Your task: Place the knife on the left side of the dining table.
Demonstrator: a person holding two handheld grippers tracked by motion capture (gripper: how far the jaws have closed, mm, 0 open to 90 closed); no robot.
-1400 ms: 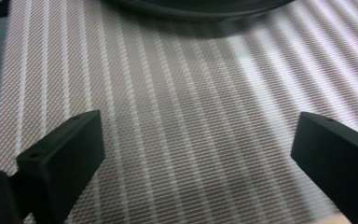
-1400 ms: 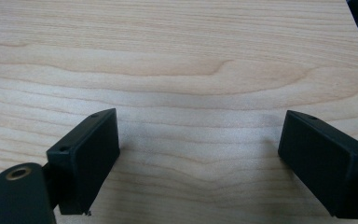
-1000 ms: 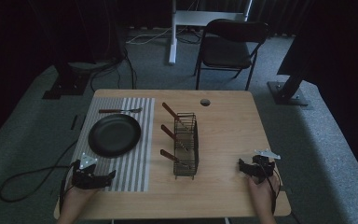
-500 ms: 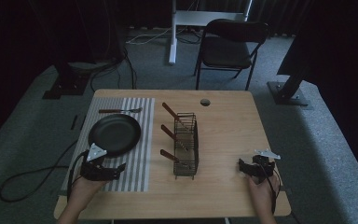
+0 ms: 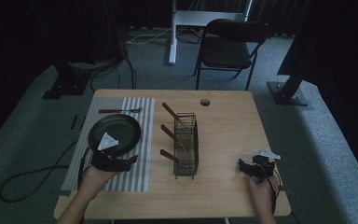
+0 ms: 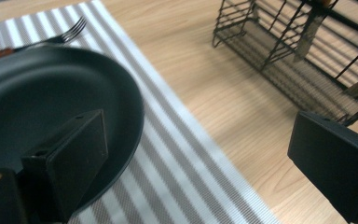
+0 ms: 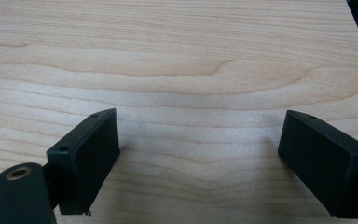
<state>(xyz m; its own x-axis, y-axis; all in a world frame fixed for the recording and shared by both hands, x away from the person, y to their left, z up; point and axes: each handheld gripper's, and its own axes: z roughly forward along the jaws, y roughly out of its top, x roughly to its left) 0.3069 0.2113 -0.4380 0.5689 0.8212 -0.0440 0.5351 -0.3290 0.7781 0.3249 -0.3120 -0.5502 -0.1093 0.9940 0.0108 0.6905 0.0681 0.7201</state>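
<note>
A black round plate [image 5: 120, 129] [image 6: 37, 93] lies on a grey striped placemat [image 5: 142, 116] [image 6: 168, 154] at the table's left. A fork [image 5: 119, 110] [image 6: 51, 39] rests beyond it. Mid-table stands a black wire rack [image 5: 187, 154] [image 6: 279, 51] holding three brown-handled knives [image 5: 169, 132]. My left gripper [image 5: 131, 161] [image 6: 199, 140] hovers open at the plate's near edge, one jaw over the plate, the other toward the rack, nothing between them. My right gripper [image 5: 243, 165] [image 7: 198, 135] stands open over bare wood at the near right.
A dark round grommet [image 5: 205, 101] sits near the wooden table's [image 5: 228, 126] far edge. Beyond the table stand a black chair [image 5: 228, 46] and a white desk leg [image 5: 172, 32]. A cable [image 5: 28, 176] trails on the floor at left.
My left gripper has moved forward and to the right, from the mat's near left corner to the plate's near edge. The right gripper has stayed put.
</note>
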